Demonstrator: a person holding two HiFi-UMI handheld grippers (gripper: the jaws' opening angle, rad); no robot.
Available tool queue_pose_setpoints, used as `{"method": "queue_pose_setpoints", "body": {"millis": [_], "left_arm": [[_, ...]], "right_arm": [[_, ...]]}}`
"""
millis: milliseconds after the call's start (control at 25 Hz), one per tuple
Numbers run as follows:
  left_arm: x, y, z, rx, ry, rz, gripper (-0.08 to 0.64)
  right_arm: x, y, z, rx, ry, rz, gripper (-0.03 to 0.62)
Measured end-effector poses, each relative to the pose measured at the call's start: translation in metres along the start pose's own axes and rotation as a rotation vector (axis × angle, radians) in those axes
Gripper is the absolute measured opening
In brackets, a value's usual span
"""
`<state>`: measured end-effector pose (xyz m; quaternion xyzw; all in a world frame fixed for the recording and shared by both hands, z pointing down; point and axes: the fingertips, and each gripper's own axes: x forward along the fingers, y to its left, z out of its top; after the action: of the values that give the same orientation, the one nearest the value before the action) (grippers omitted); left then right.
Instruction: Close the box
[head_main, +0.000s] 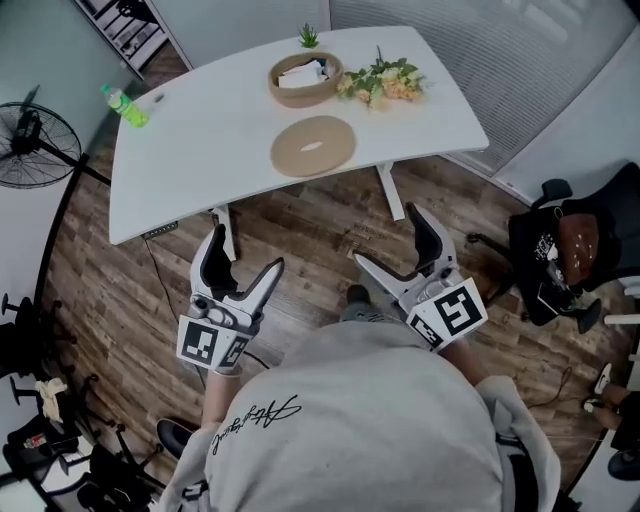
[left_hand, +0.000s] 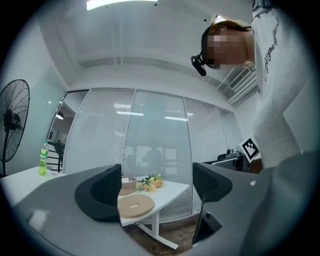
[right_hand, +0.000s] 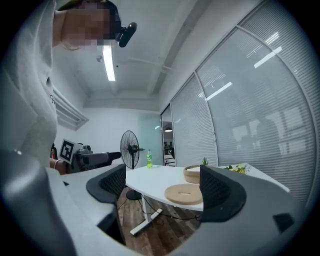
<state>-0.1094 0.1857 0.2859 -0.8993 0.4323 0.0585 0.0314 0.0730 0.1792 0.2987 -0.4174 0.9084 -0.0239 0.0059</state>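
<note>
A white tabletop (head_main: 200, 150) stood on a wood floor (head_main: 310, 235) in a glass-walled office, with the round box (head_main: 305, 80) open on it.
A standing fan (head_main: 35, 145) was at the far left, and a green bottle (head_main: 125, 106) stood near the tabletop's left edge. The flat lid (head_main: 312, 146) lay apart from the box on its near side. Flowers (head_main: 382, 82) lay just right of the box. Over the floor, short of the tabletop, the left gripper (head_main: 248, 250) and right gripper (head_main: 387, 235) were both spread wide, holding and touching nothing. The box's contents were too small to make out.
</note>
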Motion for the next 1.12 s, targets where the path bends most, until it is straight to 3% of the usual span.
{"method": "queue_pose_setpoints", "body": {"millis": [280,600,840,1120], "left_arm": [[0.061,0.010,-0.013,0.028,0.045,-0.004,0.430],[0.109,0.014,-0.020,0.068,0.051,0.028,0.430],[0.121,0.023,-0.011,0.012,-0.011,0.088,0.426],[0.127,0.032,-0.023,0.004,0.017,0.102,0.422]], "right_arm": [[0.028,-0.059,0.007,0.007,-0.014,0.026,0.445],[0.048,-0.101,0.003,-0.002,0.001,0.119,0.443],[0.063,-0.118,0.000,-0.009,0.013,0.180,0.439],[0.068,-0.123,-0.004,-0.013,0.020,0.212,0.433]]}}
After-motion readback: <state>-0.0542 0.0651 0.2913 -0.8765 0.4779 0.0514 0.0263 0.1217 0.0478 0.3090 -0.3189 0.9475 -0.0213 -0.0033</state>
